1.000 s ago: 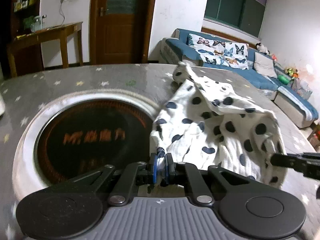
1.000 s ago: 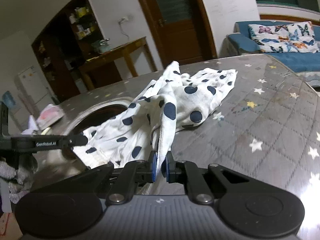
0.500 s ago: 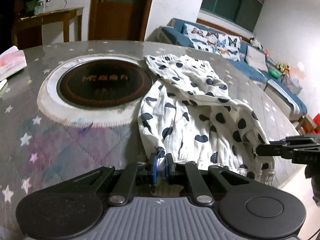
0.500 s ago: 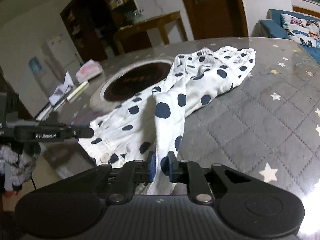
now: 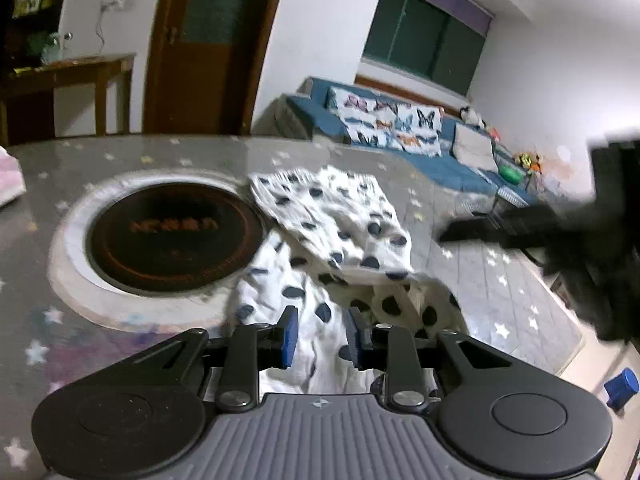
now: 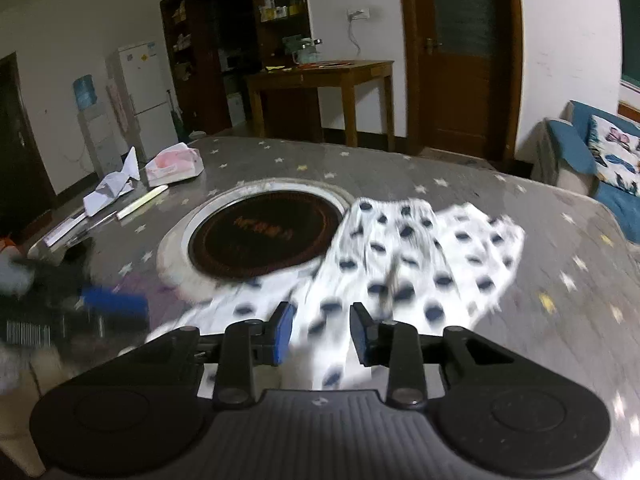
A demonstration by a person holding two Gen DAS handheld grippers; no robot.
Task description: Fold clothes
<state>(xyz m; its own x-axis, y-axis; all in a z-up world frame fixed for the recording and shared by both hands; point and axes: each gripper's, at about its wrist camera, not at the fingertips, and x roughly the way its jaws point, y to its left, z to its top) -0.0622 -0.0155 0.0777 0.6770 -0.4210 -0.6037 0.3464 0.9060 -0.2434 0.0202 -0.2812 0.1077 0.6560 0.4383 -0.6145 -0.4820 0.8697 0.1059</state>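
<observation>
A white garment with dark polka dots (image 5: pixel 332 240) lies on the grey star-patterned table, right of the round hob. In the right wrist view the same garment (image 6: pixel 408 256) spreads out ahead, blurred by motion. My left gripper (image 5: pixel 320 338) is open, its blue pads apart above the garment's near hem. My right gripper (image 6: pixel 320 330) is also open over the near edge of the cloth. Seen from the left wrist, the right gripper (image 5: pixel 560 240) is a dark blur at the far right. The left gripper (image 6: pixel 108 304) shows as a blur at the left of the right wrist view.
A round black hob (image 5: pixel 172 236) with a pale ring is set into the table (image 6: pixel 560 280). A pink tissue pack (image 6: pixel 174 164), crumpled paper (image 6: pixel 116 184) and a pen lie at the table's far left. A blue sofa (image 5: pixel 400 128) stands beyond the table.
Both grippers have opened and let go of the garment's hem. The cloth now lies flat on the table, and both views have swung with motion blur.
</observation>
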